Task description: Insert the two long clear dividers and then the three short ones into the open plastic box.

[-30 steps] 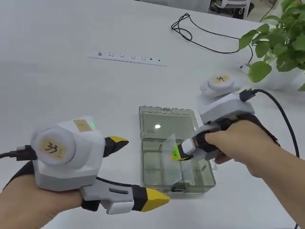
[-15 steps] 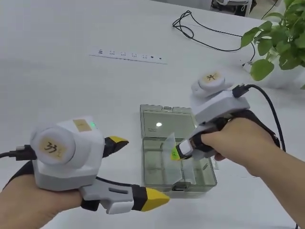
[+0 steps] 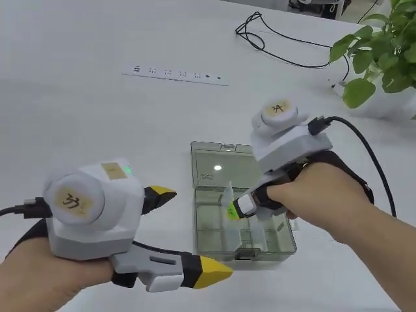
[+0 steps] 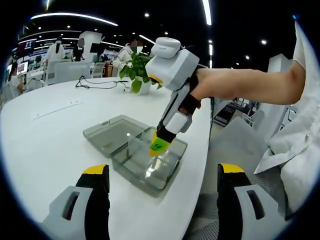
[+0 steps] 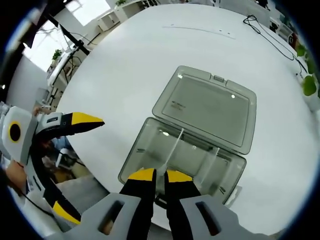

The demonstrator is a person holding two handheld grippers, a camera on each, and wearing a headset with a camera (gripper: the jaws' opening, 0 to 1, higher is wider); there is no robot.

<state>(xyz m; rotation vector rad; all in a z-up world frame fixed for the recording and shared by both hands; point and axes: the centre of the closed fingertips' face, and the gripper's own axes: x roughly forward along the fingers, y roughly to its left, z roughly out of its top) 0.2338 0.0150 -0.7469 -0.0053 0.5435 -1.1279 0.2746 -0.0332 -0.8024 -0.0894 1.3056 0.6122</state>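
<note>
The right gripper (image 3: 234,210), in the middle of the head view, is pinched tight on a thin clear plastic divider (image 3: 229,195). A second ago the divider leaned over above the box. Now it stands almost straight and sits lower, down inside the open smoky-grey plastic box (image 3: 260,255) in the lower middle. I think it is sliding into its slot, so this piece is nearly in. The left gripper (image 3: 192,231), at the lower left, has its jaws wide apart and holds nothing.
</note>
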